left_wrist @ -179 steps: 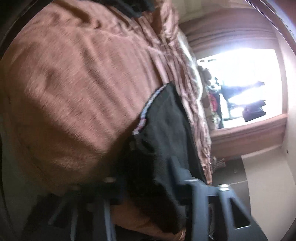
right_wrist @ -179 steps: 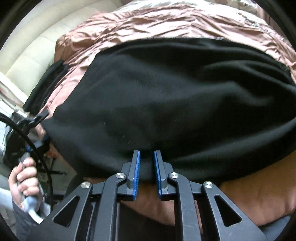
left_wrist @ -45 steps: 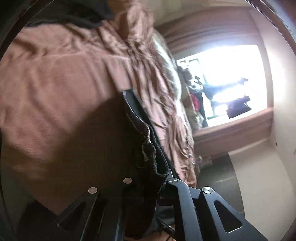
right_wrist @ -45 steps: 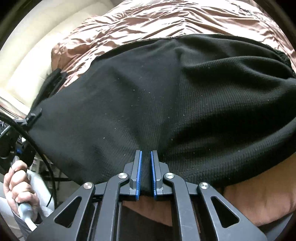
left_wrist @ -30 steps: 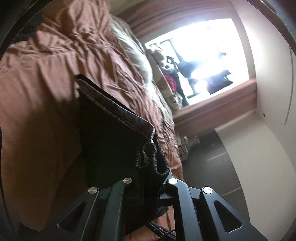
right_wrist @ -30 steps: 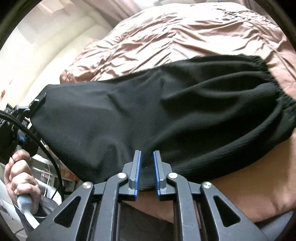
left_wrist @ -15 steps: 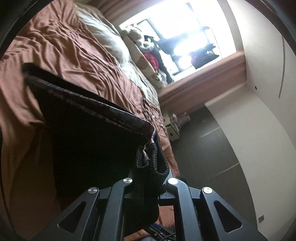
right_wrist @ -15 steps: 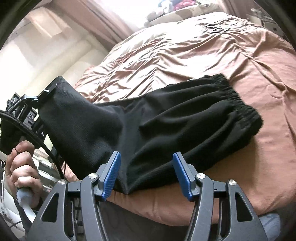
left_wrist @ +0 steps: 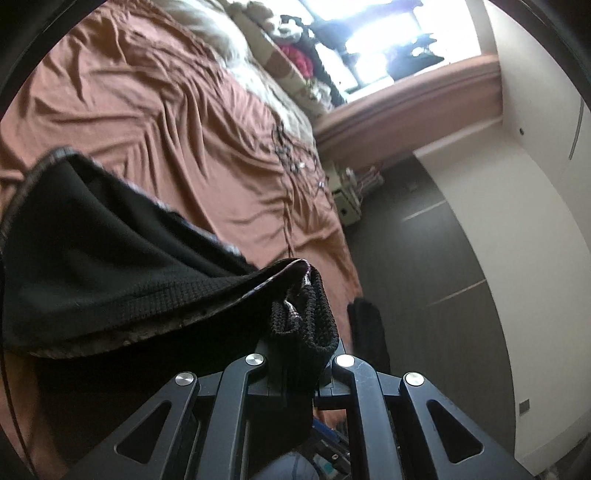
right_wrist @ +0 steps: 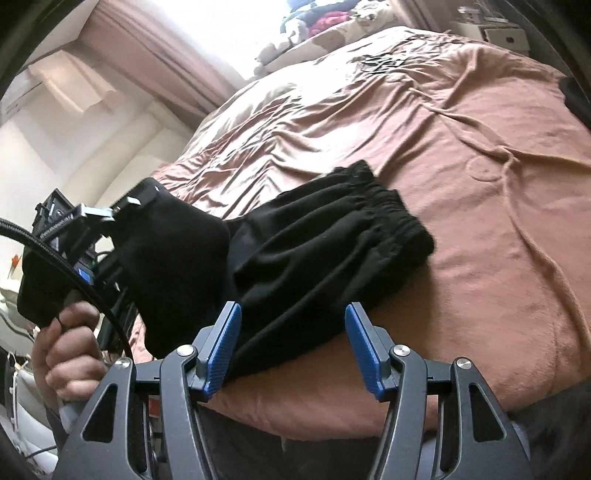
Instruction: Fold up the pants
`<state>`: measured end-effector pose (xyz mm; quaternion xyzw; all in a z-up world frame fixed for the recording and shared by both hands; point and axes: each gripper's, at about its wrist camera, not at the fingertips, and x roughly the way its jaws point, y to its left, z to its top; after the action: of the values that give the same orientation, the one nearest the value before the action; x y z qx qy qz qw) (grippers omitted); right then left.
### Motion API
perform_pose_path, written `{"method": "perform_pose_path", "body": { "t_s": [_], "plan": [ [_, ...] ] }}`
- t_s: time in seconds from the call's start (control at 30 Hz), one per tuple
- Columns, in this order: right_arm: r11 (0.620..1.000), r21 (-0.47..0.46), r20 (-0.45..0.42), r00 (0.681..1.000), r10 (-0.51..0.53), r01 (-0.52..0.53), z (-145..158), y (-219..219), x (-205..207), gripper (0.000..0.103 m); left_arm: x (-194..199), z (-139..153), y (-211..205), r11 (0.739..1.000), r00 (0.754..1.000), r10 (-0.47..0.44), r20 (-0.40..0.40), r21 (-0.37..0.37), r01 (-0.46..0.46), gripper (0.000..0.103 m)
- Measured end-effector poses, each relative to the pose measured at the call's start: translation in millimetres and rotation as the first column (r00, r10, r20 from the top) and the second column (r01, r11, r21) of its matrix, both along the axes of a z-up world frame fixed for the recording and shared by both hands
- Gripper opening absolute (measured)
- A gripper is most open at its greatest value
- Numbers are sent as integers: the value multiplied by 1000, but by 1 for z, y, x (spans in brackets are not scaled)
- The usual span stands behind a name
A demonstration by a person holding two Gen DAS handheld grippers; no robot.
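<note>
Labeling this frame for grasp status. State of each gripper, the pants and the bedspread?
left gripper: shut on the pants, fabric bunched between its fingers.
right gripper: open, holding nothing, blue-padded fingers spread just over the pants' near edge.
pants: black, partly folded, waistband end lying on the bed, other end lifted by the left gripper.
bedspread: brown, wrinkled, under the pants.

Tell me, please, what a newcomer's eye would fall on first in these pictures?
First, the black pants lying near the front edge of the brown bedspread, one end lifted off the bed by the left gripper, which is shut on the fabric. Next, the right gripper in the foreground, its blue pads spread wide and holding nothing. Last, the bright window glaring beyond the far end of the bed.
</note>
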<state>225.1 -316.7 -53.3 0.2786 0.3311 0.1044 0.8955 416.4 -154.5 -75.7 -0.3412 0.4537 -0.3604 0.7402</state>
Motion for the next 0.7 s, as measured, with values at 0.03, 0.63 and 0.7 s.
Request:
{"method": "perform_pose_path", "body": {
  "t_s": [0.03, 0.63, 0.7],
  "plan": [
    [1000, 1, -5, 1000, -7, 7, -1, -2, 1, 57, -2, -6, -5, 1000, 1000, -12, -12, 1, 12, 9],
    [1000, 2, -58, 998, -20, 20, -12, -1, 6, 63, -17, -53, 16, 998, 992, -9, -129, 68, 18, 91],
    [1000, -9, -66, 998, -21, 21, -15, 1, 11, 63, -17, -55, 27, 997, 991, 11, -135, 75, -1, 91]
  ]
}}
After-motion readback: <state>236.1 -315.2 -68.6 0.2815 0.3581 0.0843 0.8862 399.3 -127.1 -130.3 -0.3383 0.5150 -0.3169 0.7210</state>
